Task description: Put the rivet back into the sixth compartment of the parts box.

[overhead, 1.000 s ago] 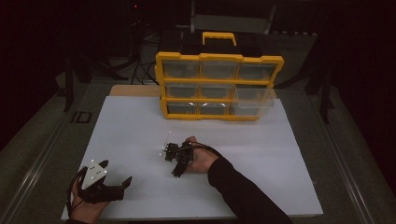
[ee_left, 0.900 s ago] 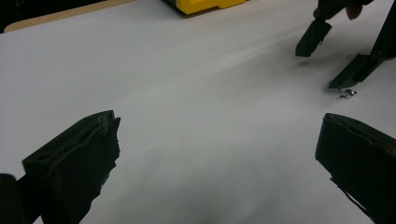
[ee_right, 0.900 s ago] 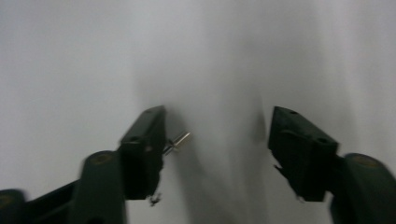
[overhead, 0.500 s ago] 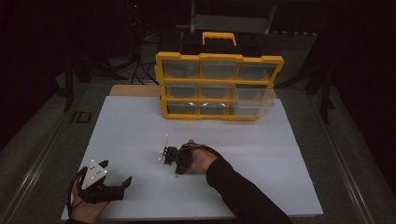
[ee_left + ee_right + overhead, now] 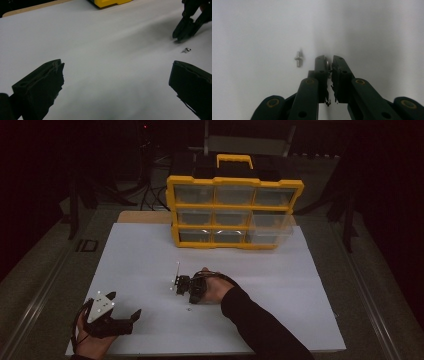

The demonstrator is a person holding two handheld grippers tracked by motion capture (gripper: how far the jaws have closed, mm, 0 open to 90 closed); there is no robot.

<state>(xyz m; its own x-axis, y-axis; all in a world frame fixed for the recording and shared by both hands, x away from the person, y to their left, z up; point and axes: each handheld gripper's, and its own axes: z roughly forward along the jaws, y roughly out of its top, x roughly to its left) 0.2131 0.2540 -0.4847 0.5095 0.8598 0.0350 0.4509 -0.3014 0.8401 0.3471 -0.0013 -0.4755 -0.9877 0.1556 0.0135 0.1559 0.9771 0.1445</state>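
- right claw [image 5: 328, 60]: jaws have just been closing and now stand pinched together; a small silvery piece [image 5: 326, 62] shows between the tips, so i read it as gripped. too small to say whether it is a nut or a washer.
- a second part, the loose screw [image 5: 299, 59], lies flat on the white surface [image 5: 140, 265], apart from the claw tips and just beside them, at about 9 o'clock in the right gripper view.
- its long axis runs 12 to 6 there, roughly parallel to my jaws.
- from the high view the same screw [image 5: 188, 309] sits at 6 o'clock of my right hand.
- left claw [image 5: 116, 66]: jaws wide apart, nothing between them, resting well apart; the screw [image 5: 186, 50] is at its 2 o'clock.
- judgement: the right claw is much the nearer one for the screw.
- yellow organizer [image 5: 235, 212] stands at 12 o'clock, well apart.
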